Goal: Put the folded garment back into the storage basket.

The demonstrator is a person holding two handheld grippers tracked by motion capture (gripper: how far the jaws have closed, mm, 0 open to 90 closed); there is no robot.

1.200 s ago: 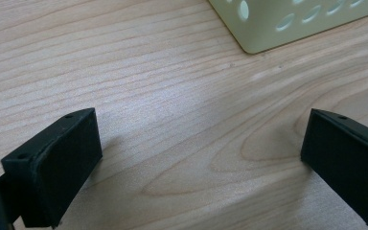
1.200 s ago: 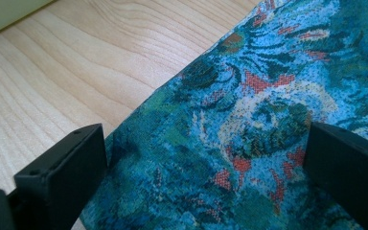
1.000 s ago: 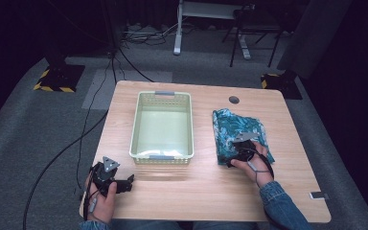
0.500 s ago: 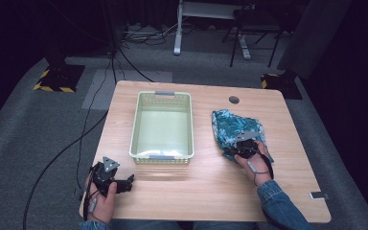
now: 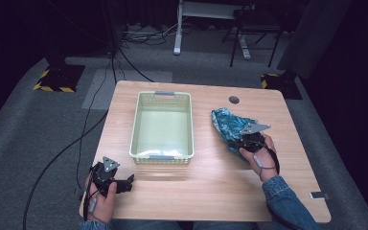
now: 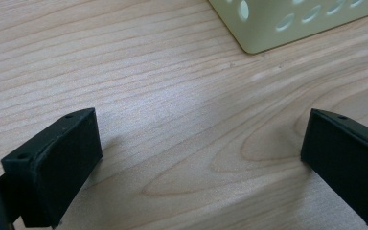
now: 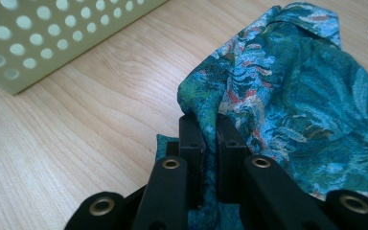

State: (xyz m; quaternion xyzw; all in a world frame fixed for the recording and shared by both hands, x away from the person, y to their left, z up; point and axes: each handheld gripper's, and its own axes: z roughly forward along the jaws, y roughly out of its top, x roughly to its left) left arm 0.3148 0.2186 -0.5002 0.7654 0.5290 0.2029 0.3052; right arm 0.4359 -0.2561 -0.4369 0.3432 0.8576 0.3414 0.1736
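A teal patterned cloth (image 5: 230, 123) lies bunched on the right half of the wooden table (image 5: 211, 187). My right gripper (image 5: 243, 142) is shut on its near edge. In the right gripper view the two black jaws stand pressed together with a fold of the cloth (image 7: 287, 91) pinched between them at the gripper (image 7: 206, 125). A pale green perforated basket (image 5: 163, 154) stands in the middle of the table, with nothing in it. My left gripper (image 5: 128, 181) rests at the table's front left, jaws wide open (image 6: 196, 158) over bare wood.
A corner of the basket (image 6: 287, 24) lies just ahead of the left gripper. A round cable hole (image 5: 234, 99) sits in the table's far right. A small white object (image 5: 317, 195) lies near the right front edge. Cables (image 5: 91, 124) run across the floor on the left.
The right hand has shifted a little to the right with the cloth's edge in its jaws, and the cloth has bunched up. The left gripper has stayed put.
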